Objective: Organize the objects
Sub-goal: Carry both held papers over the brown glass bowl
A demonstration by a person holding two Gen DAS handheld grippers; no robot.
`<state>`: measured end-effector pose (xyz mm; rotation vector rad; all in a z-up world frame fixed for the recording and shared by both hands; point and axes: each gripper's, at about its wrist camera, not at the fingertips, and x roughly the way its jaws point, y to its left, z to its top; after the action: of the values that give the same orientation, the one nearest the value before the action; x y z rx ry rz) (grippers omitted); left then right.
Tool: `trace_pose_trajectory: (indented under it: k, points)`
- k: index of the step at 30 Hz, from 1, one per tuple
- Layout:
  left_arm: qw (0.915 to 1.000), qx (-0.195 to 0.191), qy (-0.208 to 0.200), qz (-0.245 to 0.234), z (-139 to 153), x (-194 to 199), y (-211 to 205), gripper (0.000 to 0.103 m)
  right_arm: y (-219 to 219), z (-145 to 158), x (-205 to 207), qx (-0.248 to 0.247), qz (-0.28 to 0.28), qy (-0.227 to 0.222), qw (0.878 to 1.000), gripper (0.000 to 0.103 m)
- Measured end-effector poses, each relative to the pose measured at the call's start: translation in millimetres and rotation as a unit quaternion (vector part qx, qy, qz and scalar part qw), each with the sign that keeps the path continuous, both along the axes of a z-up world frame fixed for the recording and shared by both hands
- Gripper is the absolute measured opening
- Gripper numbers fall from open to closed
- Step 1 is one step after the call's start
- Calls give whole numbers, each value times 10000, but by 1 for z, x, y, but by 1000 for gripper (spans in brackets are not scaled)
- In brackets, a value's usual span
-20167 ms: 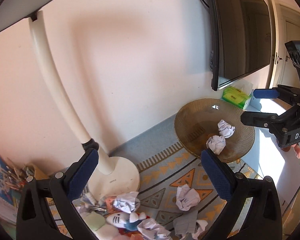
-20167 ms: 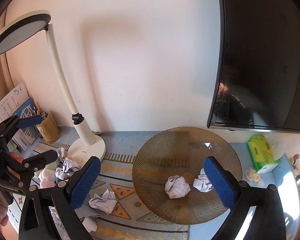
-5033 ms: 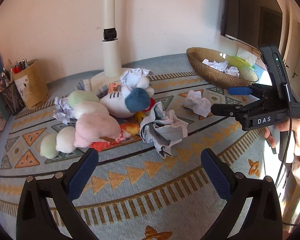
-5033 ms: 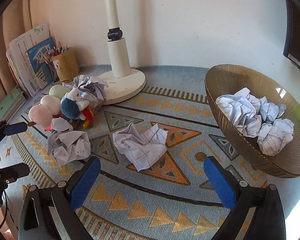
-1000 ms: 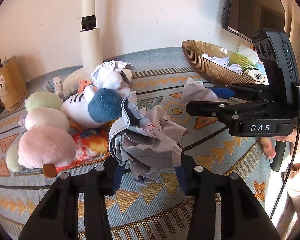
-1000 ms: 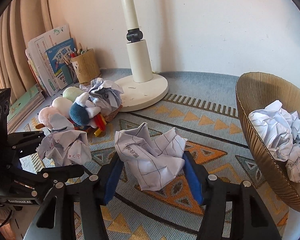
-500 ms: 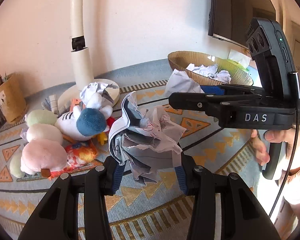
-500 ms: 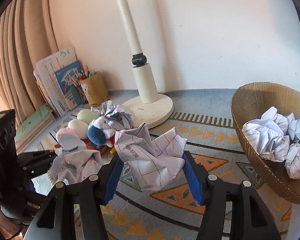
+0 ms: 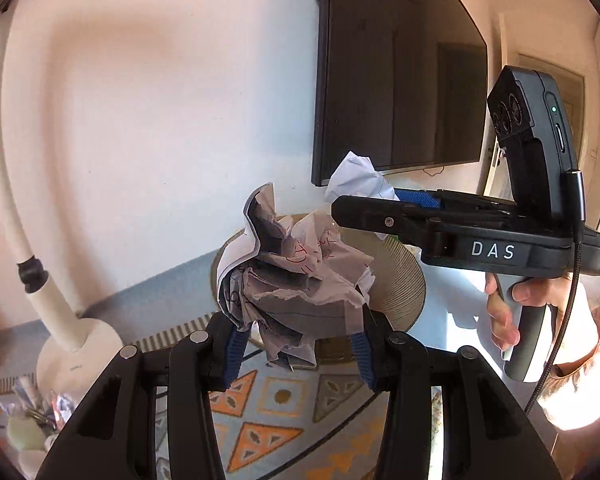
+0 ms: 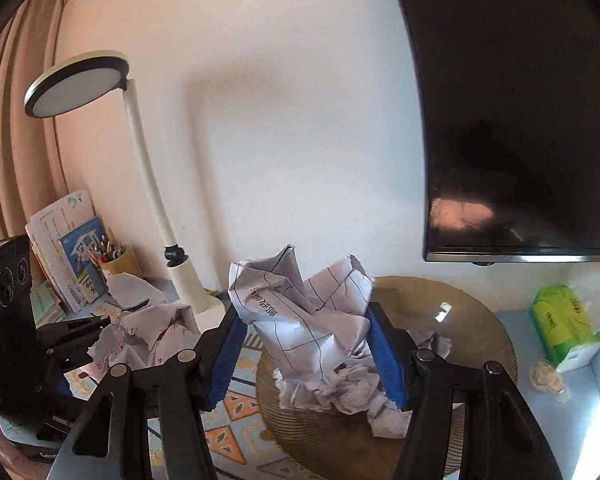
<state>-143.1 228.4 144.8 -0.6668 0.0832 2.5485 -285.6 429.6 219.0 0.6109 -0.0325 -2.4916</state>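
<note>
My left gripper [image 9: 298,350] is shut on a grey-shadowed crumpled paper ball [image 9: 296,280], held high in the air. Behind that ball shows the ribbed brown bowl [image 9: 400,280]. My right gripper [image 10: 306,356] is shut on a white lined crumpled paper ball [image 10: 304,312], held above the bowl [image 10: 480,320], where several crumpled balls [image 10: 340,396] lie. In the left wrist view the right gripper [image 9: 380,210] reaches in from the right with its white ball [image 9: 356,176]. In the right wrist view the left gripper [image 10: 100,334] carries its paper [image 10: 148,336] at lower left.
A white desk lamp [image 10: 148,176] stands against the wall, its base [image 9: 76,354] on the patterned mat [image 9: 284,408]. A dark screen [image 10: 520,120] hangs on the wall. A green tissue pack [image 10: 564,320], books and a pencil cup [image 10: 118,260] sit at the edges. Soft toys [image 9: 28,436] lie lower left.
Both grippers have risen from the mat with their paper balls and moved toward the bowl. The right one now hangs over it.
</note>
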Motion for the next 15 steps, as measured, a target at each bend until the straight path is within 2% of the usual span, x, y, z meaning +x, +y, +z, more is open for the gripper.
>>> trace_pose_trajectory:
  k: [5, 15]
  points:
    - [9994, 29, -181, -282, -6, -28, 32, 42, 34, -5, -29, -90, -485, -259, 9984, 59]
    - [9968, -13, -573, -559, -29, -53, 60, 43, 42, -26, -68, 18, -868, -644, 9941, 59]
